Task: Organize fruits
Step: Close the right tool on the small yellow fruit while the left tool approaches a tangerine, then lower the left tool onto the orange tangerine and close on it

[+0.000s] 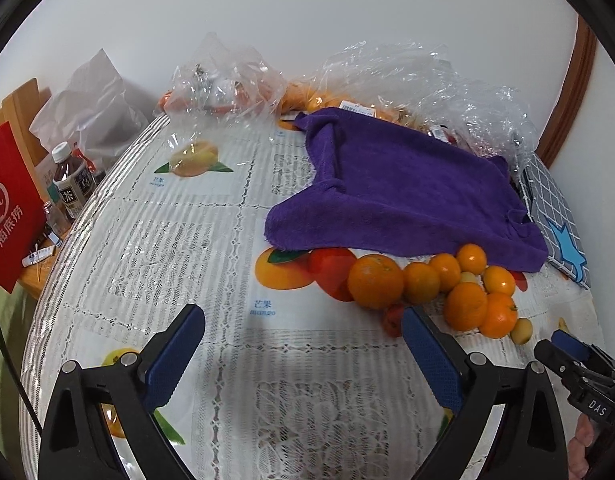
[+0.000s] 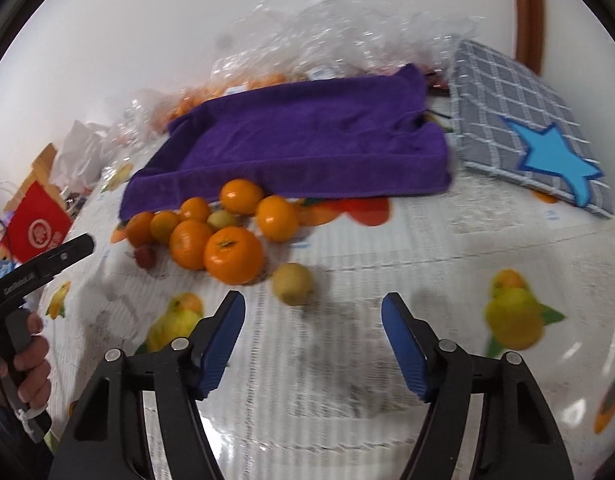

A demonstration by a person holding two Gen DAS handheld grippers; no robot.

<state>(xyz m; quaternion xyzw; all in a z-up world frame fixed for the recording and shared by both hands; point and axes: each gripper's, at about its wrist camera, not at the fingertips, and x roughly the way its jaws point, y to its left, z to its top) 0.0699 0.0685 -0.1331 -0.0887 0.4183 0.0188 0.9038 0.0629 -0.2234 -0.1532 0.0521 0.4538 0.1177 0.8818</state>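
A pile of several oranges (image 1: 427, 284) lies on the fruit-print tablecloth (image 1: 179, 248) against the front edge of a purple towel (image 1: 403, 184). The same pile (image 2: 211, 232) shows in the right wrist view, with a small yellow-green fruit (image 2: 292, 283) apart at its front and a small red fruit (image 2: 145, 257) at its left. My left gripper (image 1: 303, 344) is open and empty, left of the pile. My right gripper (image 2: 313, 332) is open and empty, just in front of the yellow-green fruit. The right gripper also shows at the edge of the left wrist view (image 1: 575, 356).
Clear plastic bags (image 1: 387, 80) with more fruit lie behind the towel by the wall. A grey checked cushion with a blue star (image 2: 523, 128) lies right of the towel. Bottles (image 1: 69, 184) and a red bag (image 1: 11, 208) stand on a side table at the left.
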